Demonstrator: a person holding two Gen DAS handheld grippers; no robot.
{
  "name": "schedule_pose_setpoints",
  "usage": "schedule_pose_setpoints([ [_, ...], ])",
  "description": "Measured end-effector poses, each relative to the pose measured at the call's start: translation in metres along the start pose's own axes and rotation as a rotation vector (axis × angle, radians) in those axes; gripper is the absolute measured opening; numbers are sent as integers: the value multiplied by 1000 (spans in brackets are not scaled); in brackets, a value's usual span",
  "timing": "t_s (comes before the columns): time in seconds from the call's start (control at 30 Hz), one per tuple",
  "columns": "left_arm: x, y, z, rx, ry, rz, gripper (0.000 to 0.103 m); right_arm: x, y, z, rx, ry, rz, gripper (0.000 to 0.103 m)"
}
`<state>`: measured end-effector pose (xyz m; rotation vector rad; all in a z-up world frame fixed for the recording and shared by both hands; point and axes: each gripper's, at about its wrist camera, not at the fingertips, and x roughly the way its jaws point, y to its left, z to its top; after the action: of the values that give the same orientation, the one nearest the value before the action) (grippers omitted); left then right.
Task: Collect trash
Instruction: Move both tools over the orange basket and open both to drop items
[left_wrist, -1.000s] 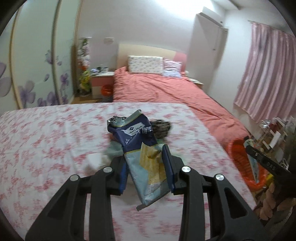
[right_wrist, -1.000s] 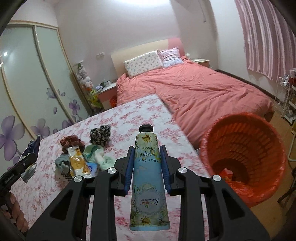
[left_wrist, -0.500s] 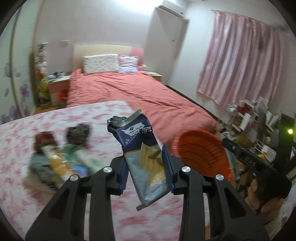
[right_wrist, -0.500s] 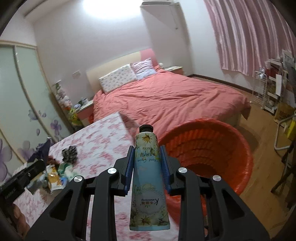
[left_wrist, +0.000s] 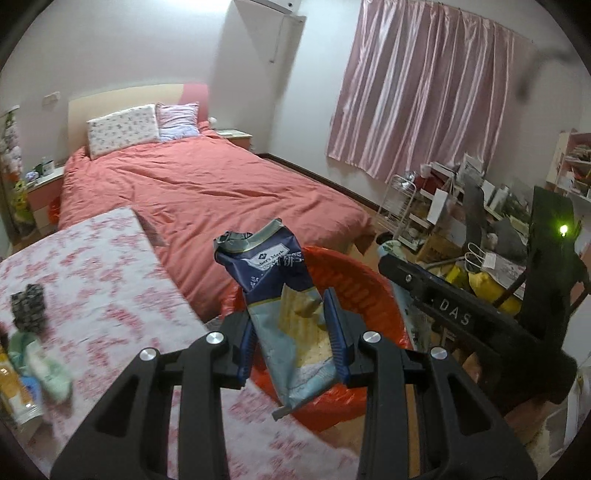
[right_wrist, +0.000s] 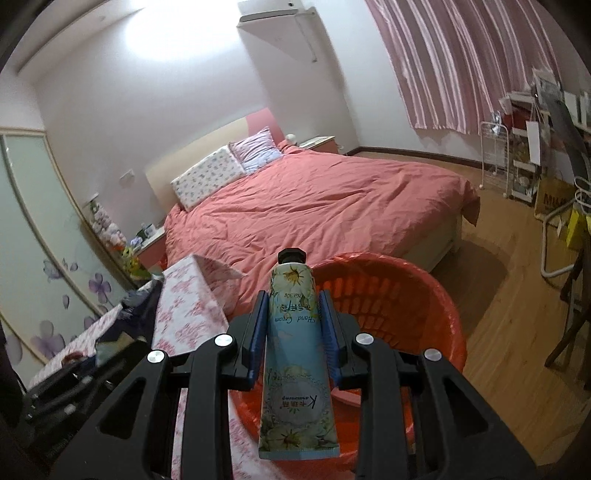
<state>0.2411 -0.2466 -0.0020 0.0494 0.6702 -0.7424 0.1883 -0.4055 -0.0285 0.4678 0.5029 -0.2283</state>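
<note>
My left gripper (left_wrist: 291, 314) is shut on a crumpled blue snack bag (left_wrist: 280, 295) and holds it over the near rim of the orange trash bin (left_wrist: 369, 291). My right gripper (right_wrist: 293, 317) is shut on a hand cream tube (right_wrist: 295, 354), cap forward, and holds it above the same orange bin (right_wrist: 413, 302). The right gripper's black body (left_wrist: 461, 317) shows at the right of the left wrist view. Several more wrappers and tubes (left_wrist: 33, 362) lie on the floral tablecloth (left_wrist: 92, 280) at the left.
A bed with a salmon-red cover (left_wrist: 192, 188) stands behind the bin. The table's right edge (right_wrist: 192, 306) runs beside the bin. A white rack and cluttered shelves (left_wrist: 461, 206) stand at the right under pink curtains. Wood floor (right_wrist: 517, 295) lies right of the bin.
Both grippers have swung right from over the table to over the orange bin, each still holding its item. The bin now fills the space just behind both sets of fingers.
</note>
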Motion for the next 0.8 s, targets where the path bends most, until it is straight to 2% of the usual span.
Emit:
schedule_pose_setpoints([
  [0.07,18,-5,1,8,20,-2,35,7,-8,3,21,2,1,28],
  [0.17,40,-6,1,5,54,7,42,17,-16,6,41,13,-5,29],
  [0.23,51,-4,0,-3,78,16,54,22,-22,7,54,17,-9,31],
  [0.3,62,3,-2,-13,107,38,57,25,-26,6,66,26,-19,44],
  [0.37,63,14,-8,-26,121,68,59,23,-30,5,64,20,-33,48],
  [0.5,57,31,-15,-45,128,116,62,16,-31,1,47,12,-67,53],
  [0.8,12,63,-33,-53,107,254,70,10,-9,-4,-16,20,-87,56],
])
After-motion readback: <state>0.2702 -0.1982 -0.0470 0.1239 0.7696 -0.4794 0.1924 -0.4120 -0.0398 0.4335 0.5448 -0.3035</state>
